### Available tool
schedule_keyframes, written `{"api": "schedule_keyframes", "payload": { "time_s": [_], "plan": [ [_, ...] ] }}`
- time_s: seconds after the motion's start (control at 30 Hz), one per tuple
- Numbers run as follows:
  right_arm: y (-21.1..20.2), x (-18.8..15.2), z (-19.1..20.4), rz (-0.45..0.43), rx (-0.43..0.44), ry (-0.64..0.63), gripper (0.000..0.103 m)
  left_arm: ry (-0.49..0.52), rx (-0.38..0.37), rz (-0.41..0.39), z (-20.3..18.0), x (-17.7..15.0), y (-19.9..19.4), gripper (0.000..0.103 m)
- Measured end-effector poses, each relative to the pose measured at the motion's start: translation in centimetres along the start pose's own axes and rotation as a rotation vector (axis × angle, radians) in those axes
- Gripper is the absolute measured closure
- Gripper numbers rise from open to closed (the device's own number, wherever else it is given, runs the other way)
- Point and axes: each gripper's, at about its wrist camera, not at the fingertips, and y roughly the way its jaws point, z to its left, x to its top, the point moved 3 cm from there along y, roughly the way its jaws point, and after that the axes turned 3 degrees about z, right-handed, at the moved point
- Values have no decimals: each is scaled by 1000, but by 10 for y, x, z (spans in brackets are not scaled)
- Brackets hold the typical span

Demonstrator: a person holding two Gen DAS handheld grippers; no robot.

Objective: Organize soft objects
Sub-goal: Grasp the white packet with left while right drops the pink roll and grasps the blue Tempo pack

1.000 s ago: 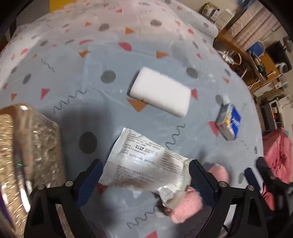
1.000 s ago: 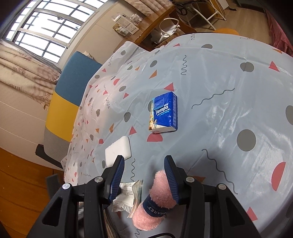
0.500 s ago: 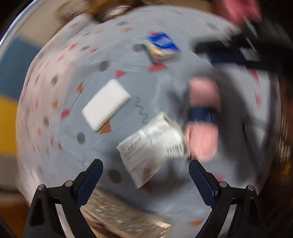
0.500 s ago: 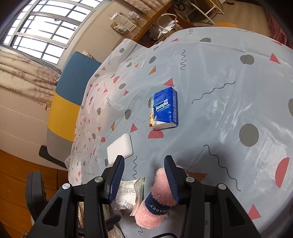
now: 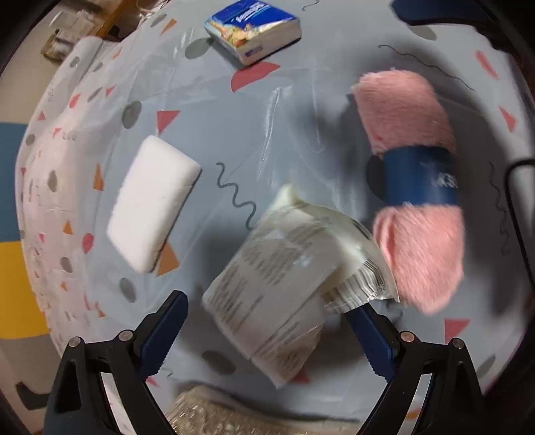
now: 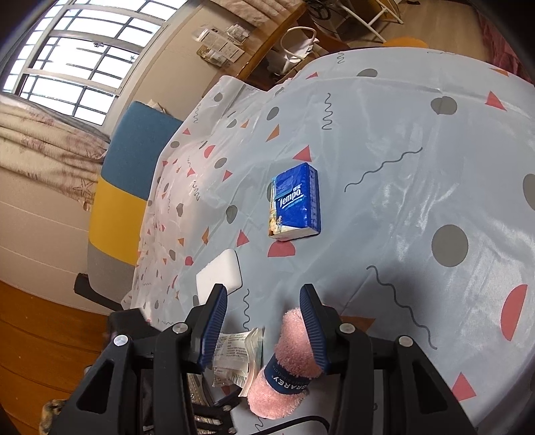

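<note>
A white printed plastic packet (image 5: 287, 287) lies on the patterned tablecloth between the fingers of my open left gripper (image 5: 267, 334). A pink fluffy roll with a blue band (image 5: 414, 187) lies just right of it. A white sponge block (image 5: 153, 200) lies to the left and a blue Tempo tissue pack (image 5: 254, 30) lies farther off. In the right wrist view my right gripper (image 6: 264, 321) is open and empty above the pink roll (image 6: 287, 364) and the packet (image 6: 234, 354). The tissue pack (image 6: 294, 200) and the sponge (image 6: 220, 274) lie ahead.
A shiny bubble-textured object (image 5: 214, 418) sits at the near edge under my left gripper. The table's far edge drops to a blue and yellow chair (image 6: 127, 187) and a wooden floor (image 6: 43, 334). Shelves and a desk stand beyond.
My left gripper has swung round fast, so the scene has rotated in its view and the packet now sits between its fingers. My right gripper has barely moved.
</note>
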Motion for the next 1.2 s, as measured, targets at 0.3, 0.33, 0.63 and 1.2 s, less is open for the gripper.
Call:
{"api": "schedule_keyframes", "payload": {
  "time_s": [0.3, 0.33, 0.63, 1.2],
  "plan": [
    [0, 0, 0, 0, -5, 0, 57, -185, -113, -82, 16, -8, -12, 40],
    [0, 0, -1, -2, -10, 0, 57, -224, -123, -92, 19, -10, -16, 43],
    [9, -1, -9, 29, -89, 16, 57, -493, -159, -143, 36, -28, -45, 64],
    [20, 37, -6, 21, -190, -54, 57, -273, -67, -125, 16, -11, -45, 13]
  ]
}}
